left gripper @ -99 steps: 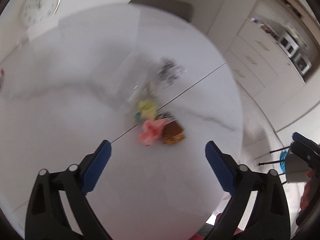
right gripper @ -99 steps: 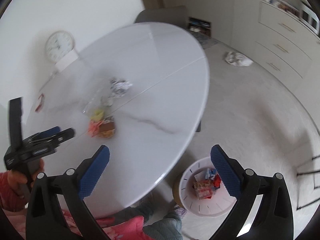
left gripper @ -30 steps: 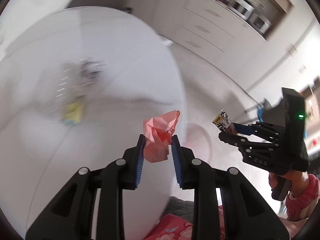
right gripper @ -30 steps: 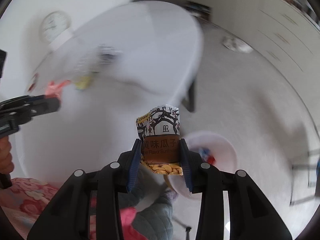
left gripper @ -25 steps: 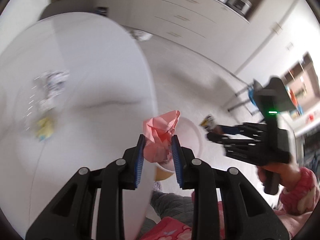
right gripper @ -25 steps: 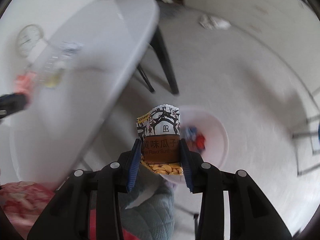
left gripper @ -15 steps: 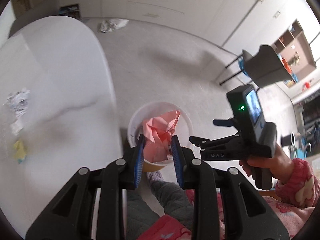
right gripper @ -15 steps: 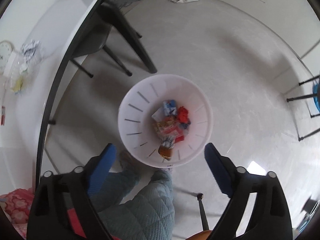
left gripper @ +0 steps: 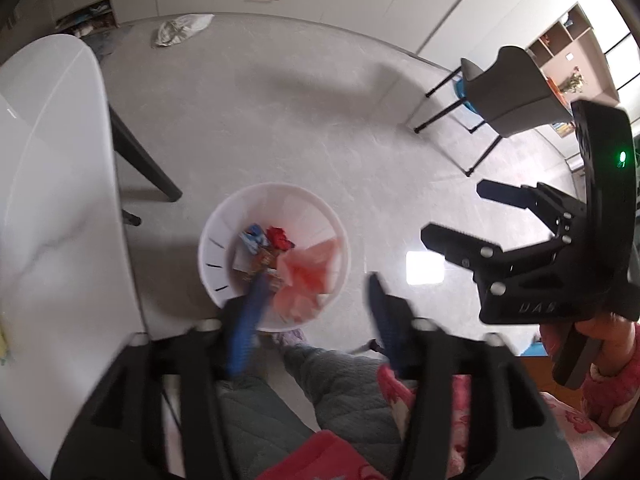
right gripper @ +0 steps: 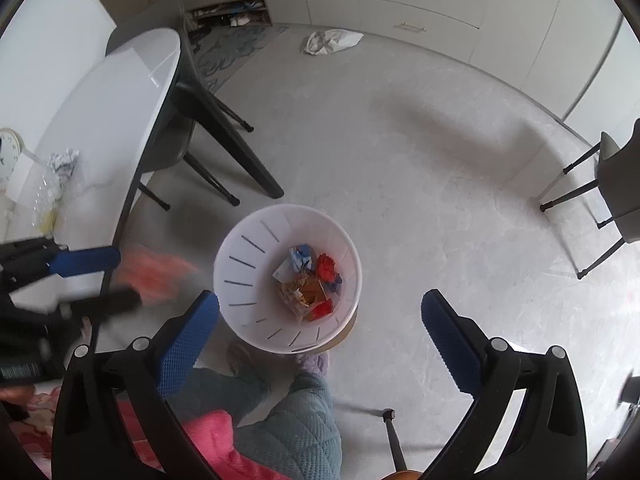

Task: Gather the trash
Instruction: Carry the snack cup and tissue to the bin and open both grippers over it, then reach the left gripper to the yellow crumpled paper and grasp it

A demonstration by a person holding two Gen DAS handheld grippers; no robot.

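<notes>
A white slotted trash bin (left gripper: 212, 240) (right gripper: 240, 264) stands on the floor beside the white table, with several wrappers inside, among them the brown snack packet (right gripper: 310, 292). My left gripper (left gripper: 314, 312) is open above the bin; it also shows in the right wrist view (right gripper: 96, 280). The crumpled pink paper (left gripper: 308, 272) is blurred, free of the fingers, over the bin's near side; it also shows blurred at the left gripper's tips (right gripper: 154, 274). My right gripper (right gripper: 320, 332) is open and empty above the bin; it also shows in the left wrist view (left gripper: 456, 216).
The white marble table (left gripper: 52, 200) (right gripper: 100, 120) still holds a crumpled foil wrapper (right gripper: 64, 162), clear plastic and a yellow scrap (right gripper: 46, 220). Black table legs (right gripper: 236, 152) stand near the bin. A grey chair (left gripper: 508, 96) is at the right. A white rag (right gripper: 330, 46) lies on the floor.
My left gripper has opened and let go of the pink paper, which drops over the bin. The right gripper, open since dropping the snack packet, has drawn back a little.
</notes>
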